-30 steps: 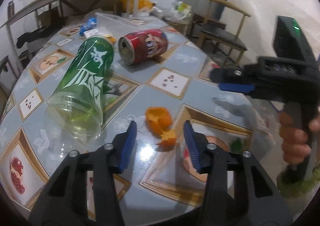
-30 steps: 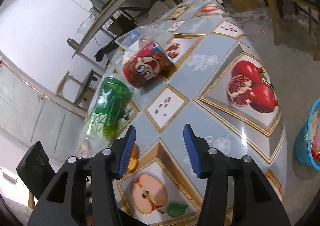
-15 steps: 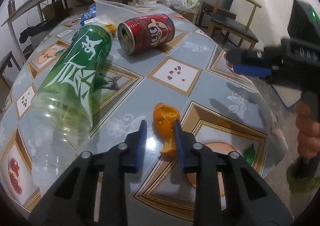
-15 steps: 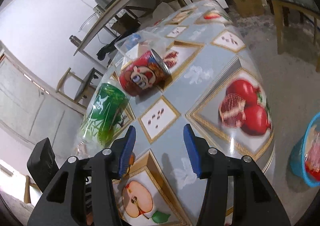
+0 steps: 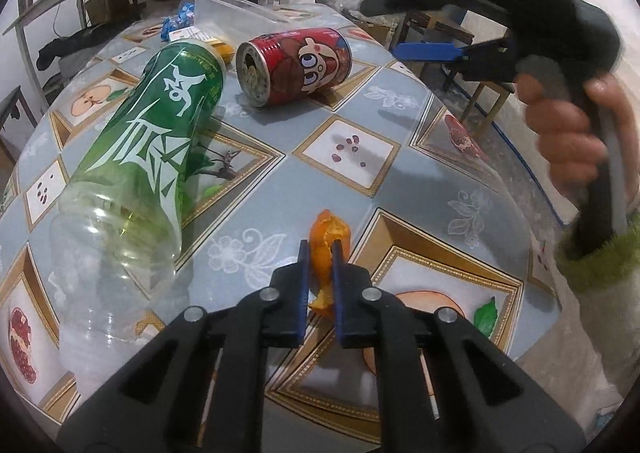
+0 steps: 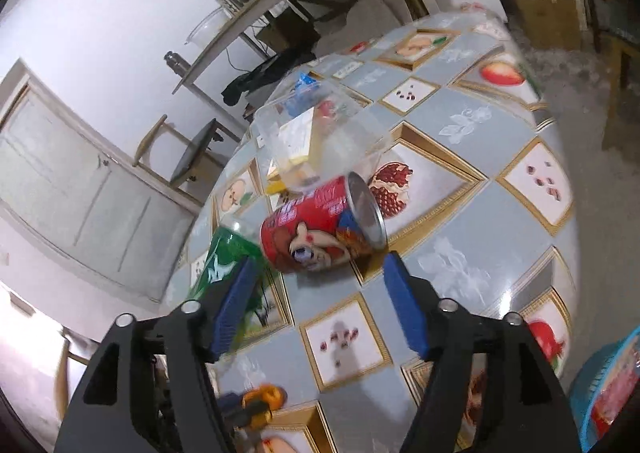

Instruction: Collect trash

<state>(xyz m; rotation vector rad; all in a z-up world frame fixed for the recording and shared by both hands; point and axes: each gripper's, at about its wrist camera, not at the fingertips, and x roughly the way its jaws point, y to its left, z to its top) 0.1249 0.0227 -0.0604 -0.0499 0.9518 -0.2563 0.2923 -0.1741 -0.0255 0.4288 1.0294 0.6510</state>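
My left gripper (image 5: 320, 253) is shut on a piece of orange peel (image 5: 329, 241) just above the patterned table (image 5: 412, 189); the peel also shows in the right wrist view (image 6: 266, 399). My right gripper (image 6: 320, 285) is open and empty, held above the table with its fingers toward a red can (image 6: 320, 229) that lies on its side. The can also shows in the left wrist view (image 5: 294, 67), open end toward me. A green-labelled plastic bottle (image 5: 144, 157) lies on its side left of the peel; it also shows in the right wrist view (image 6: 224, 265).
A clear plastic container (image 6: 316, 141) stands behind the can, with a blue wrapper (image 5: 178, 19) beside it. A blue basket (image 6: 608, 393) with trash sits on the floor at the right. Wooden chairs and a shelf stand around the table.
My left gripper closed on the orange peel. My right gripper moved forward over the table toward the red can, still open.
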